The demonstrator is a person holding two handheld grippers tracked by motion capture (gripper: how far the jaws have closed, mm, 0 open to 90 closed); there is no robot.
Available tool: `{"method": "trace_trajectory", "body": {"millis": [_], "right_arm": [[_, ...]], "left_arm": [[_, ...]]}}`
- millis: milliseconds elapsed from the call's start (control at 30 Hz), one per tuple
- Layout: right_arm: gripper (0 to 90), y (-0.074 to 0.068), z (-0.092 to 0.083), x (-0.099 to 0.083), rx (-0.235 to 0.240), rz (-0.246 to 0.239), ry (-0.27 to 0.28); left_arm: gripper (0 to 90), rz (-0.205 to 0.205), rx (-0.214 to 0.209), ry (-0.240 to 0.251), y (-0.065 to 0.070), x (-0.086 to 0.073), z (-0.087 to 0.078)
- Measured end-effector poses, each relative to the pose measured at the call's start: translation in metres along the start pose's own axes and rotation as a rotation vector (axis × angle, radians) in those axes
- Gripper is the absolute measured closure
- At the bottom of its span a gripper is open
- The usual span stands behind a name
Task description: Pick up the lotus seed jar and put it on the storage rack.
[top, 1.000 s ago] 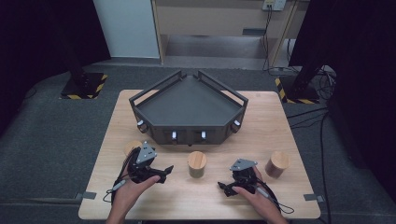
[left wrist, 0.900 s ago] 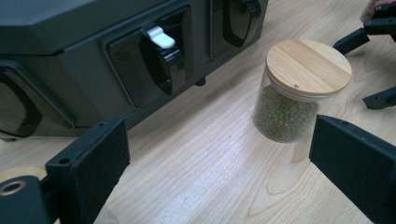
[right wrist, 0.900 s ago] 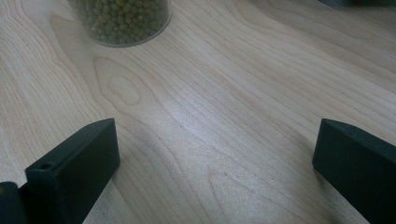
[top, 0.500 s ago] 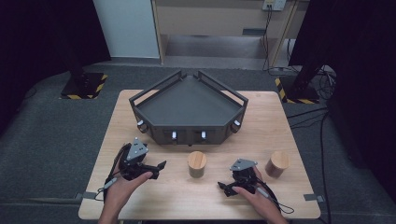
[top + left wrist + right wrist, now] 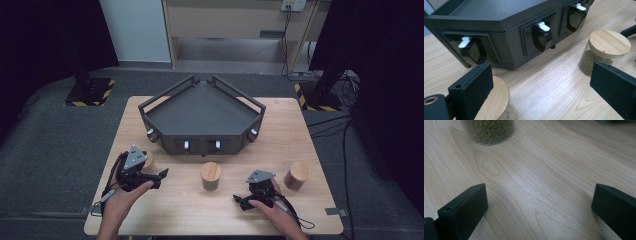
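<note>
Left gripper (image 5: pixel 159 176): jaws spread, empty | thing: small clear glass jar with round wooden lid (image 5: pixel 495 101), just beside left jaw, on table | handling: rigid, slippery, breakable; you should grasp the glass wall below lid

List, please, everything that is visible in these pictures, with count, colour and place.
Round glass jars with wooden lids: three, clear with pale lids; one under the left gripper, one with green beans at table centre, one at right.
Dark angular metal tray: one, dark grey, rear centre.
Light wooden table: one.
Left gripper: black, open, front left.
Right gripper: black, open, front right.
</note>
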State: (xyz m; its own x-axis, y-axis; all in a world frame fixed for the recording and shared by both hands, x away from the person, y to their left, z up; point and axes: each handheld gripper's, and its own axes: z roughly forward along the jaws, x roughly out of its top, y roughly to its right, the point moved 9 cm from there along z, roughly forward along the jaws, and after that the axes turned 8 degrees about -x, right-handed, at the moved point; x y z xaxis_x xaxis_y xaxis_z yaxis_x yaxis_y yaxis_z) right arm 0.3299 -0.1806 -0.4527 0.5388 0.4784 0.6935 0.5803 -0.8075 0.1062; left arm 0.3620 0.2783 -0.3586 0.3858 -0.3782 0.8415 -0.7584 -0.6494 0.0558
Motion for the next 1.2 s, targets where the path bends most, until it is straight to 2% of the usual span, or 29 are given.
{"method": "trace_trajectory", "body": {"millis": [433,767,967,1200], "right_arm": [[0.9,0.0,0.0,0.0,0.0,0.0,0.001],[0.9,0.0,0.0,0.0,0.0,0.001,0.001],[0.9,0.0,0.0,0.0,0.0,0.001,0.001],[0.9,0.0,0.0,0.0,0.001,0.002,-0.001]], "left_arm": [[3.1,-0.021,0.054,0.016,-0.01,-0.008,-0.012],[2.9,-0.046,0.08,0.032,-0.019,-0.016,-0.018],[2.8,-0.054,0.097,0.015,-0.025,-0.023,-0.015],[2.7,-0.094,0.088,0.006,-0.035,-0.036,-0.007]]}}
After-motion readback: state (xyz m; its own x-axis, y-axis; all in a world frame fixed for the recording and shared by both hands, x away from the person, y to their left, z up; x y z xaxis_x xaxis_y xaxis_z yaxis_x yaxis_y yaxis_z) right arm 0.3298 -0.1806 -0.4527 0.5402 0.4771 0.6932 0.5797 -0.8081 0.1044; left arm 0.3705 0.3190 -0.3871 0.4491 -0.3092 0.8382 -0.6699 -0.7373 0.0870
